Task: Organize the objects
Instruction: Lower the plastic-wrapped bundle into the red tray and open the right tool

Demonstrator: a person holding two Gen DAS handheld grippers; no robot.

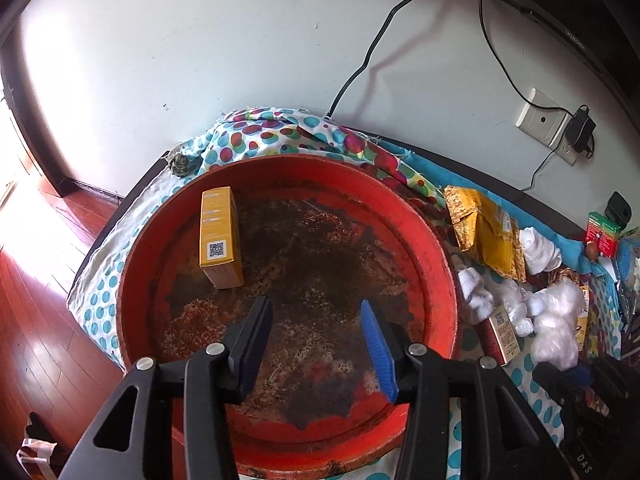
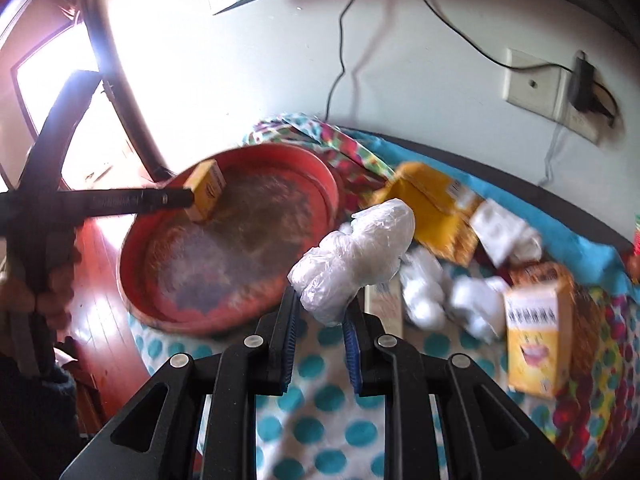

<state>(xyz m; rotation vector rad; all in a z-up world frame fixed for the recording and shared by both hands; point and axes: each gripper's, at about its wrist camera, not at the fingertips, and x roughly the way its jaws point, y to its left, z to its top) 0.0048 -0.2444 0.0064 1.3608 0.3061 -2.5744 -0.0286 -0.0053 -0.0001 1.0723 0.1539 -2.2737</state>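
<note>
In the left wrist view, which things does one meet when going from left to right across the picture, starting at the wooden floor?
Wooden floor → yellow box inside the red basin → yellow padded envelope → clear plastic bag bundle → red and green box.

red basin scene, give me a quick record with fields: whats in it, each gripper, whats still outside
container: round red metal basin, paint worn and rusty inside
inside it: yellow cardboard box, lying by the far left rim
left gripper: open, empty, over the basin
right gripper: shut on crumpled clear plastic bag
still outside: yellow padded envelope, white wads, small boxes on dotted cloth
</note>
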